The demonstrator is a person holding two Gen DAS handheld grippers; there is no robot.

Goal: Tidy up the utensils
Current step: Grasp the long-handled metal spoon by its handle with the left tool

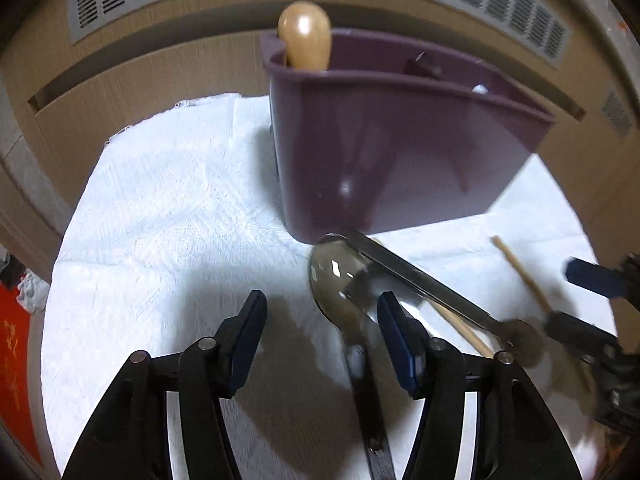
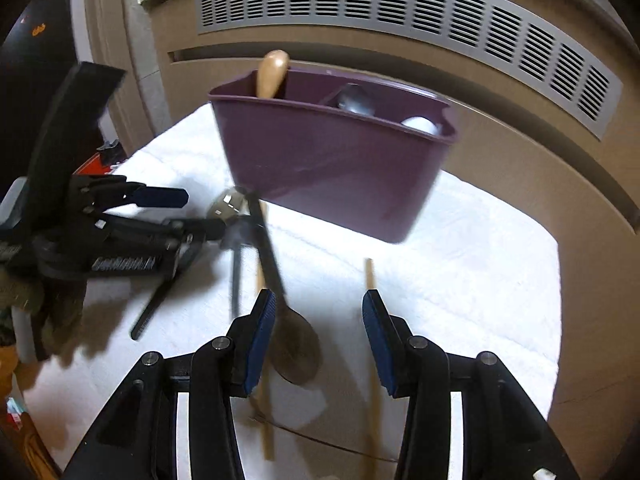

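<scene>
Where dividers split it, purple caddy (image 2: 332, 168) holds wooden spoon (image 2: 272, 72)

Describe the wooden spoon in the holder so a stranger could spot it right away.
Find the purple holder standing on the white cloth. The wooden spoon stands upright in its leftmost compartment, its bowl poking above the rim. It is the only tan wooden piece inside; the other compartments hold something silver and something white.

No legible txt anywhere (orange marks on red panel (image 1: 14, 344) too blurry).
</scene>
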